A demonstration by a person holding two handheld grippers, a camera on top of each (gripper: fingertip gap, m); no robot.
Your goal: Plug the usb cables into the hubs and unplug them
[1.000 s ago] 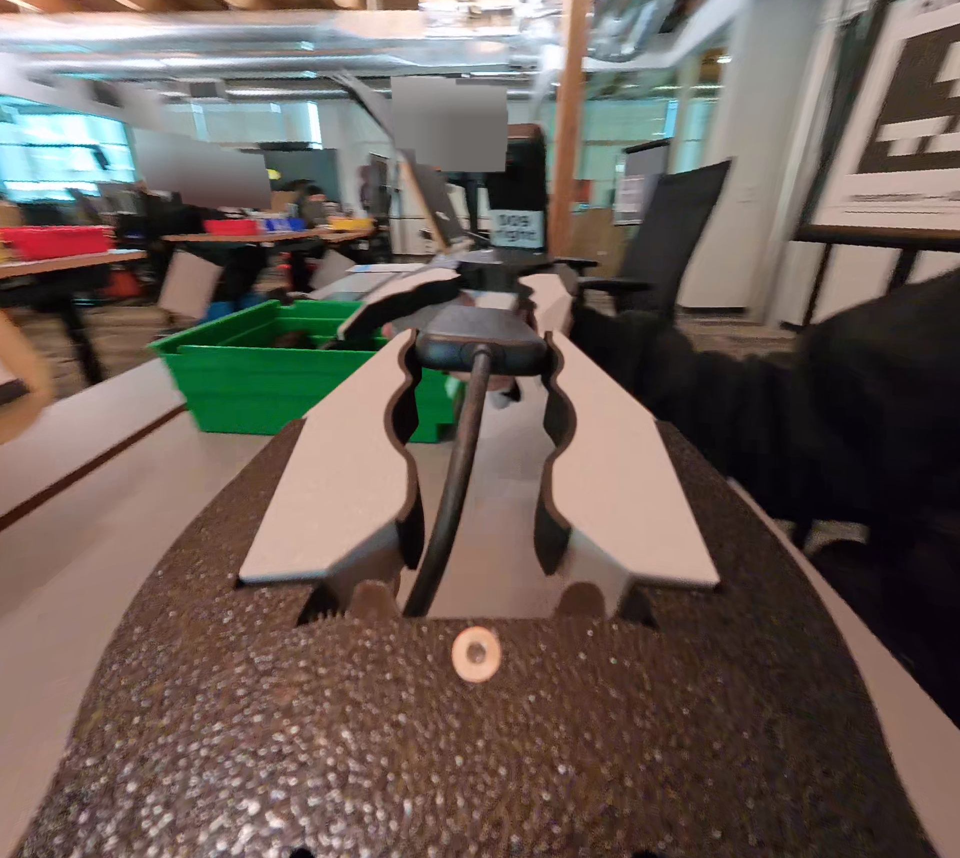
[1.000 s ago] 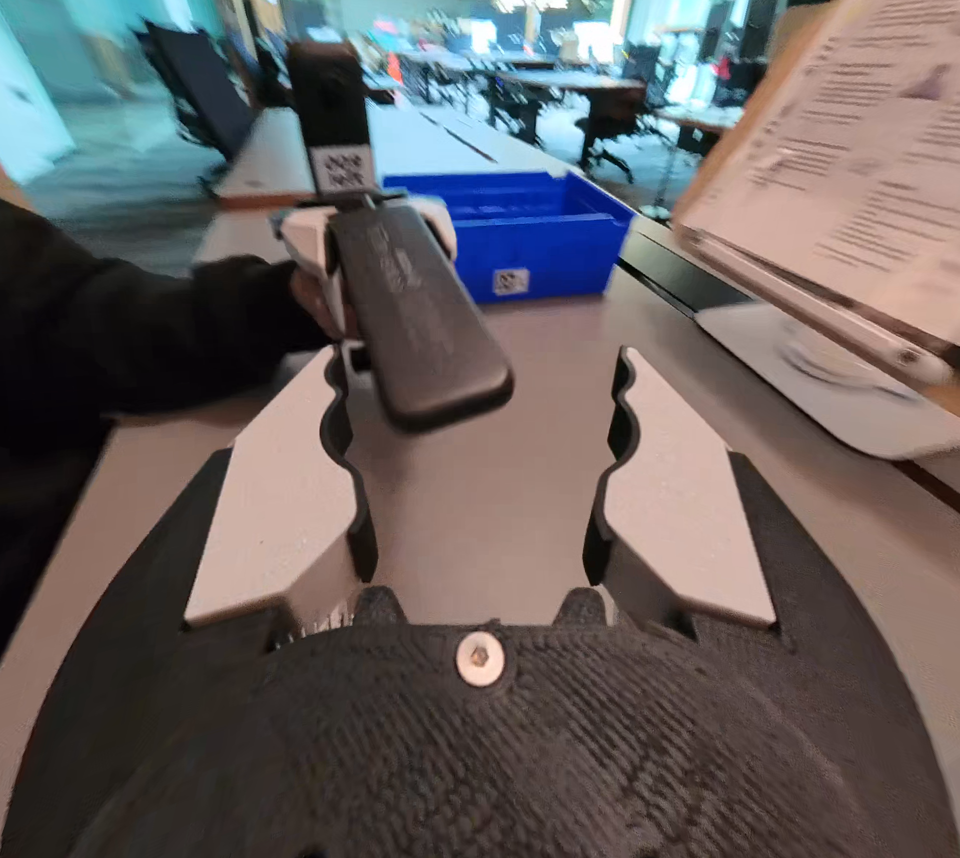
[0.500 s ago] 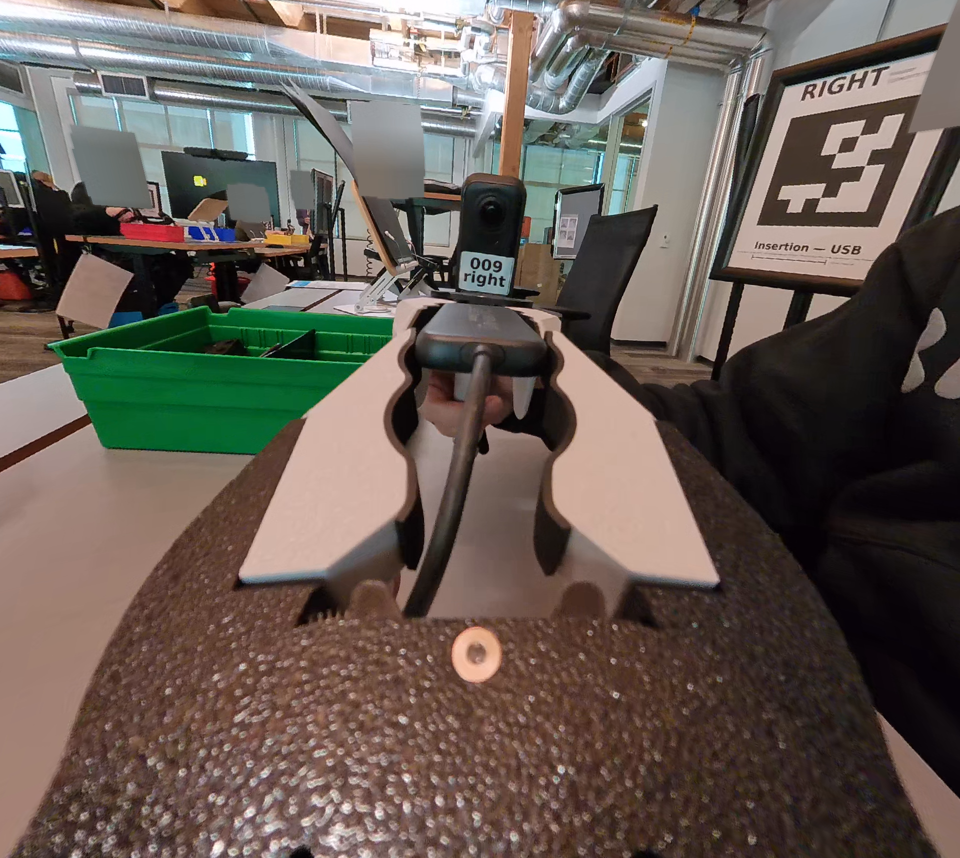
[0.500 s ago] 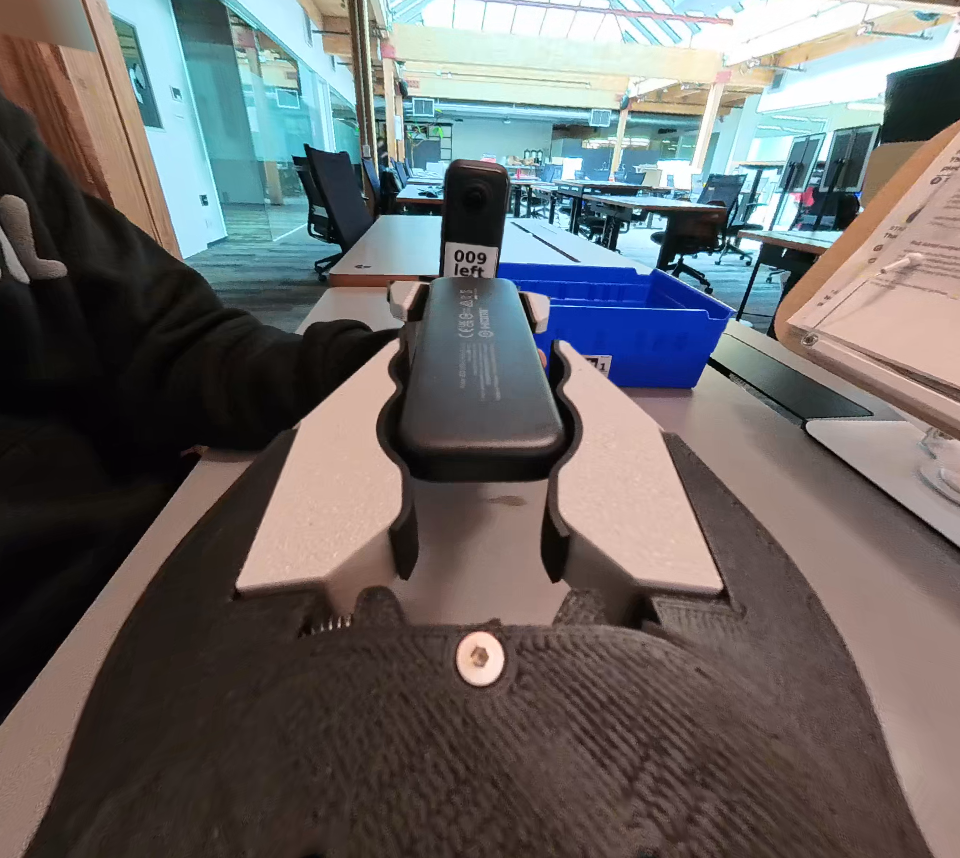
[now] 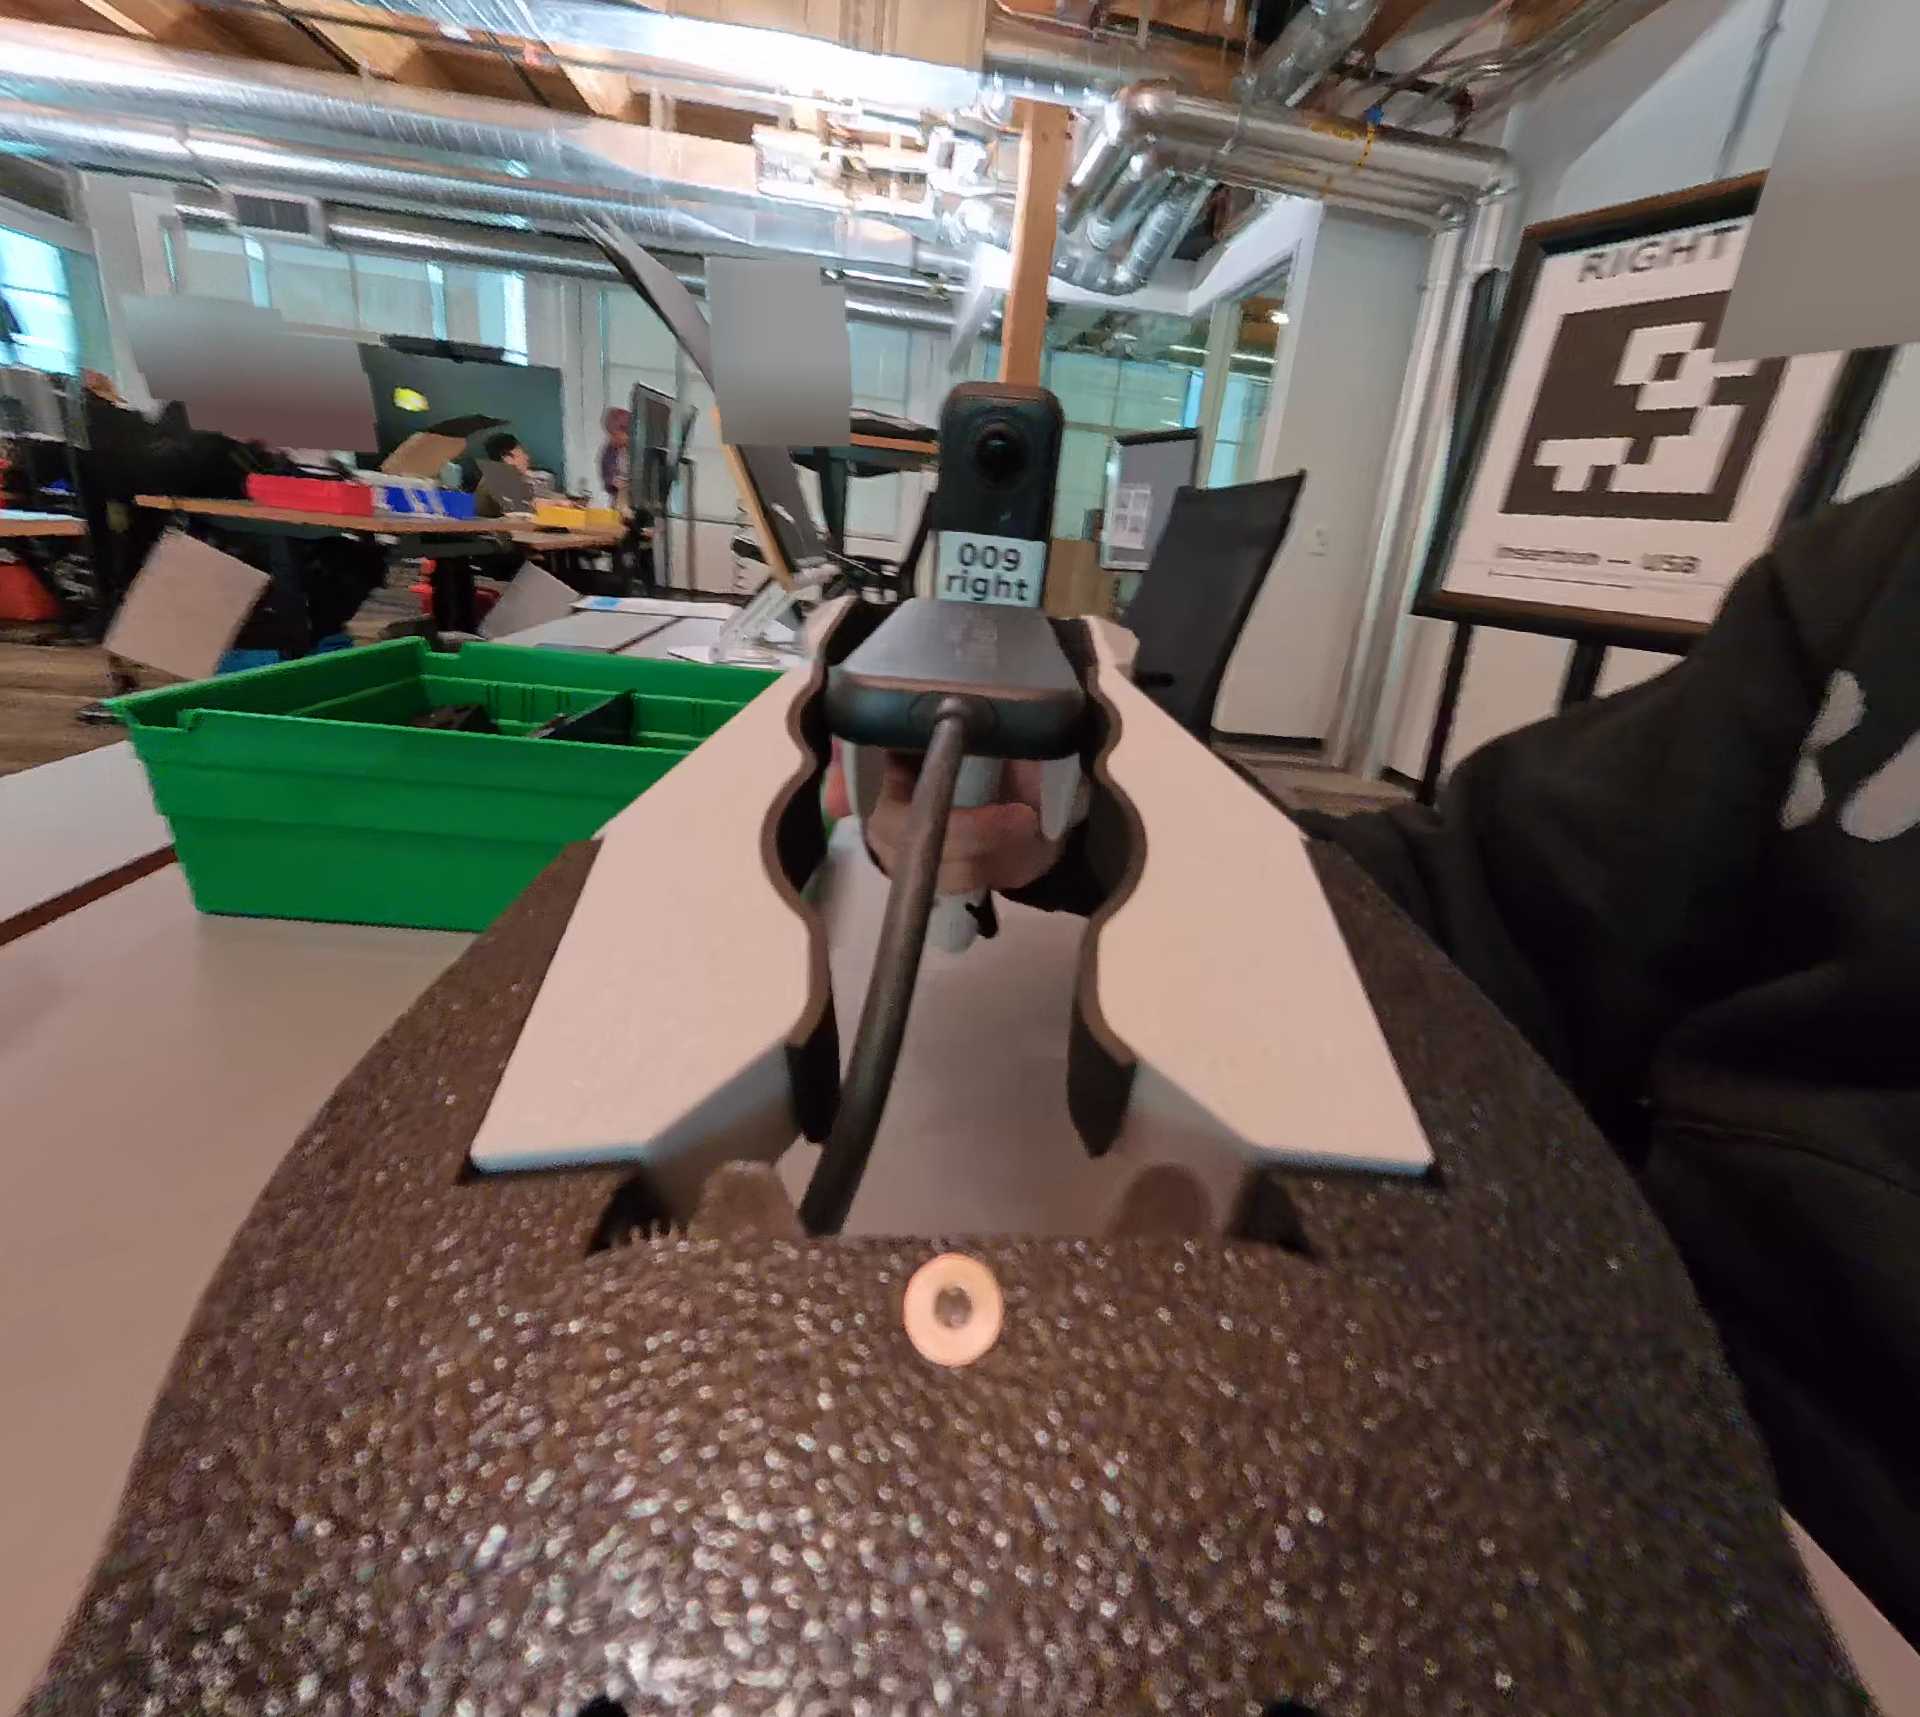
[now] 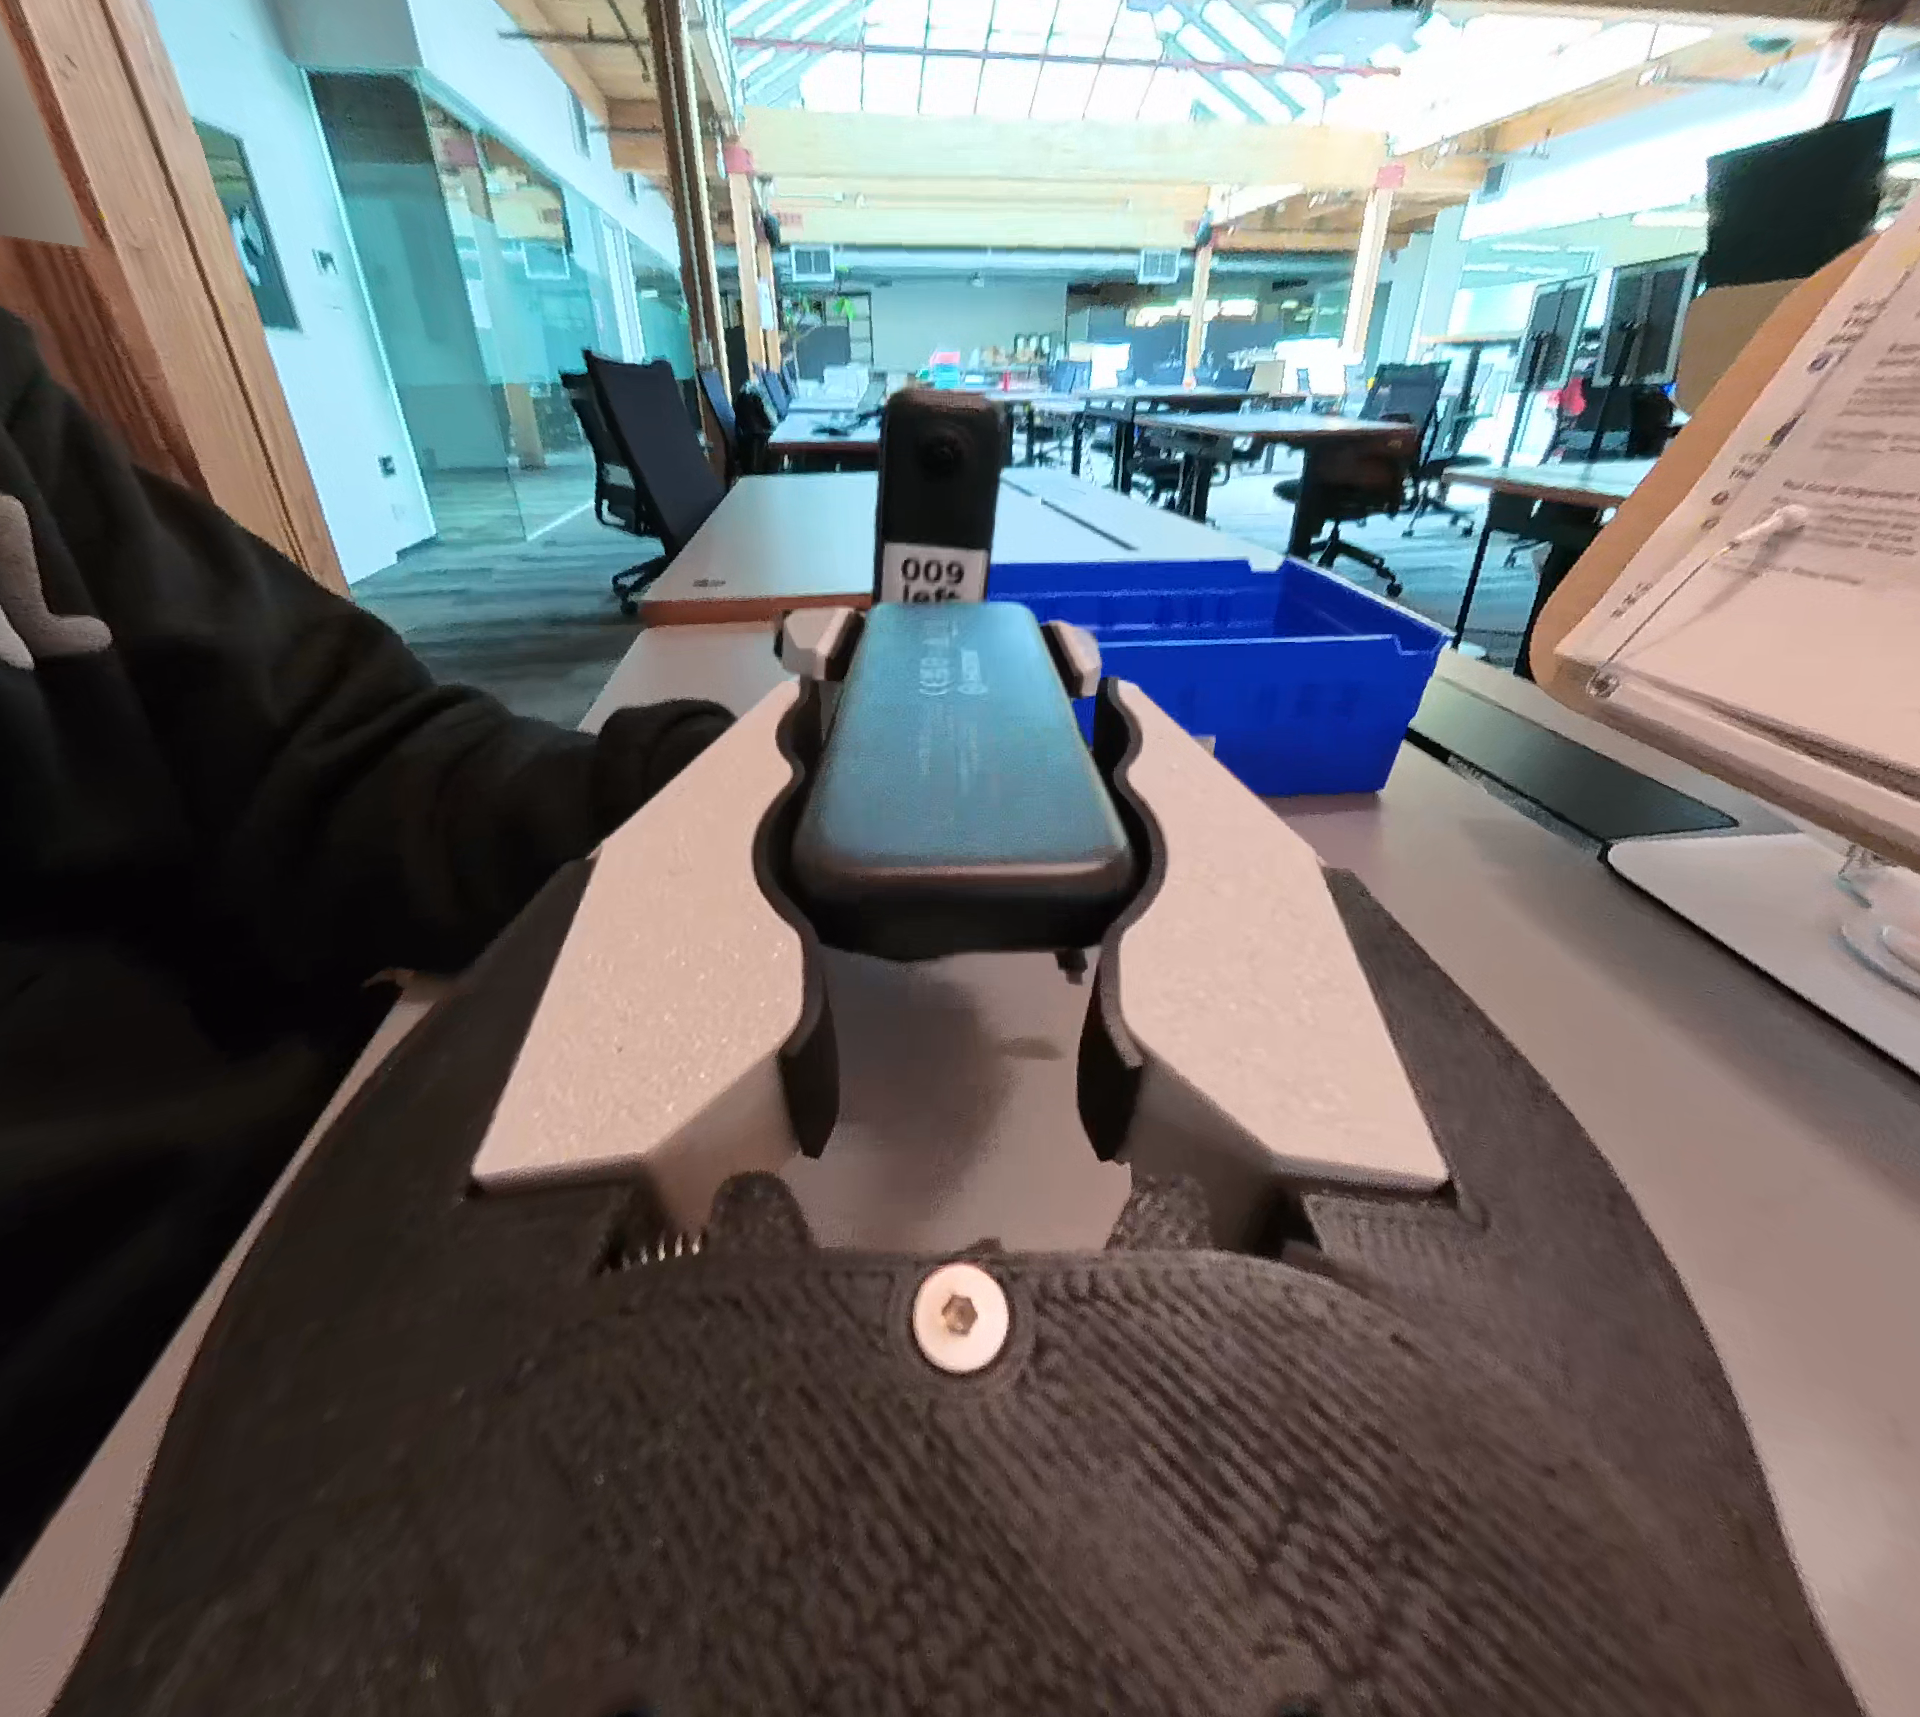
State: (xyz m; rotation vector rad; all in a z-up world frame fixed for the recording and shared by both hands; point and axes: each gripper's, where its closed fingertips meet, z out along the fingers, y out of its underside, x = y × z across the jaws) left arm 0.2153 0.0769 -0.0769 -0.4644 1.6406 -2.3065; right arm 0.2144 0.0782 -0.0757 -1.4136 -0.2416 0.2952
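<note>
A black USB hub (image 5: 951,691) with its black cable (image 5: 894,971) is held in the air between both grippers, above the grey table (image 5: 156,1096). My left gripper (image 5: 951,680) is shut on the hub's cable end, and the cable runs back between its fingers. My right gripper (image 6: 956,732) is shut on the hub's (image 6: 956,784) other end. Each gripper faces the other: the right one's camera (image 5: 997,483) shows in the left wrist view, and the left one's fingertips (image 6: 821,644) and camera (image 6: 940,472) in the right wrist view. No loose USB cable is in view.
A green bin (image 5: 364,774) stands on the table to the left in the left wrist view. A blue bin (image 6: 1247,680) stands behind the hub in the right wrist view, with a tilted document stand (image 6: 1766,628) to its right. A person's black sleeves (image 5: 1662,940) hold the grippers.
One second ago my right gripper was open and only the left one held the hub. The right gripper has closed on the hub's free end. Both have held steady since.
</note>
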